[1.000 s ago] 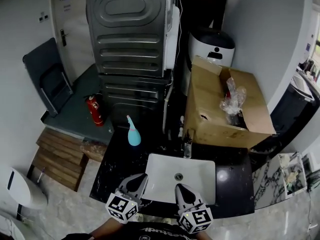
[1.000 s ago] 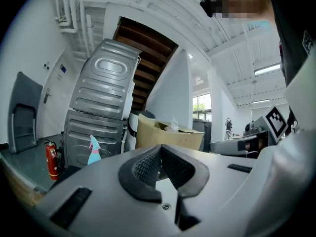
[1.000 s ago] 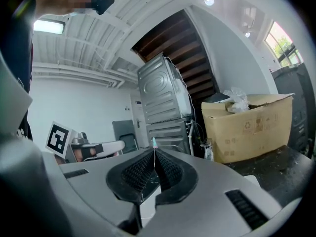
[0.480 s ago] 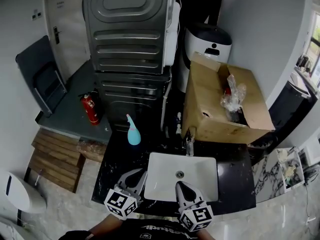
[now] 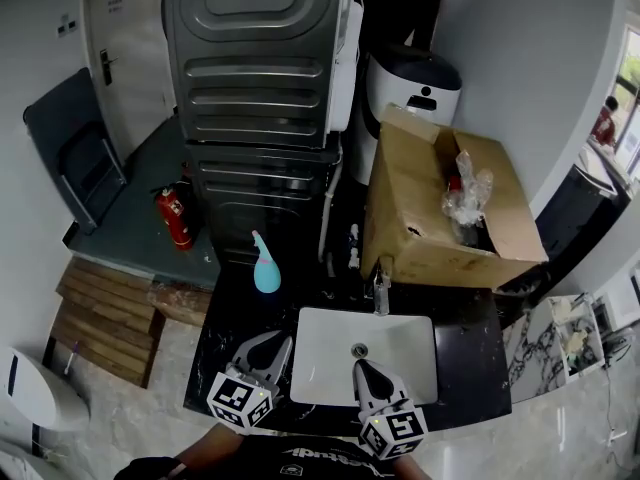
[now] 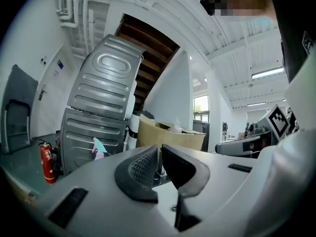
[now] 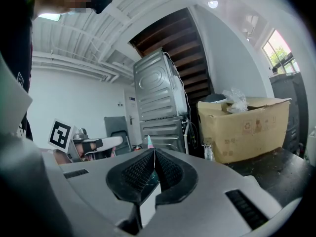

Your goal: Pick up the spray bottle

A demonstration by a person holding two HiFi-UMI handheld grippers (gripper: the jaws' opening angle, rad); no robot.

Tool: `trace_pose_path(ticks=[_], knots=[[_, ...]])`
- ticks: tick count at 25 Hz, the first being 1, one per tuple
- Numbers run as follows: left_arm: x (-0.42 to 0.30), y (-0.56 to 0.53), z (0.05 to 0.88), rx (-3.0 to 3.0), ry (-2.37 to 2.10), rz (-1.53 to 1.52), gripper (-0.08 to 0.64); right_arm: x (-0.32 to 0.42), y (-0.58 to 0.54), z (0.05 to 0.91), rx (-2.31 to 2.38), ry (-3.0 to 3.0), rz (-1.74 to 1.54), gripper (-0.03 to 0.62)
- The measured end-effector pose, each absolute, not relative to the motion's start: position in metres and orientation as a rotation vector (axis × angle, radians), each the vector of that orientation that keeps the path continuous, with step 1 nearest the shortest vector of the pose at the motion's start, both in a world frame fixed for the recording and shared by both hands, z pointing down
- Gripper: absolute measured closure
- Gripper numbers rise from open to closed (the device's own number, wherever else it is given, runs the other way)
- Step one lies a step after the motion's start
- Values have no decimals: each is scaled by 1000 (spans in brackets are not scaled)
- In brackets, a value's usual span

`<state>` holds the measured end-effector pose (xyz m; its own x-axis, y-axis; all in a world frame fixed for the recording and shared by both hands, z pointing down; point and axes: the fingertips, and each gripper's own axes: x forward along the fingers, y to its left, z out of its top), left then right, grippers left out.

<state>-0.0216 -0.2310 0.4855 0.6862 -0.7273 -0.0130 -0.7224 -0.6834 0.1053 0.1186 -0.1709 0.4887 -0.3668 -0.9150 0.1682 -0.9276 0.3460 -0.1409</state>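
The teal spray bottle (image 5: 266, 265) with a pale nozzle stands upright on the black counter (image 5: 235, 318), left of the white sink (image 5: 322, 360). My left gripper (image 5: 273, 342) hovers at the counter's front edge, below the bottle and apart from it, jaws shut on nothing. My right gripper (image 5: 361, 369) sits over the sink's front rim, also shut and empty. In the left gripper view the bottle (image 6: 98, 148) shows small, left of the jaws (image 6: 159, 150). In the right gripper view only the bottle's tip (image 7: 148, 141) peeks above the closed jaws (image 7: 154, 155).
A faucet (image 5: 381, 290) stands behind the sink. An open cardboard box (image 5: 450, 218) with plastic wrap fills the counter's back right. Stacked grey appliances (image 5: 260, 78) rise behind the bottle. A red fire extinguisher (image 5: 172, 218) stands on the floor at the left, beside wooden planks (image 5: 105, 323).
Both grippers have edged a little forward over the counter's front edge, the left more than the right. Their jaws stayed shut. The bottle has not moved.
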Motion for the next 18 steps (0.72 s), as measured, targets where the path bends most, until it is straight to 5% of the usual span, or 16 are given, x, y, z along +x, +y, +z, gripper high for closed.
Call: trace_pose_path(ticks=[18], knots=[[-60,-330,498,2857,-1272,-54,354,107,-197,496,1794,-2436,355,554]])
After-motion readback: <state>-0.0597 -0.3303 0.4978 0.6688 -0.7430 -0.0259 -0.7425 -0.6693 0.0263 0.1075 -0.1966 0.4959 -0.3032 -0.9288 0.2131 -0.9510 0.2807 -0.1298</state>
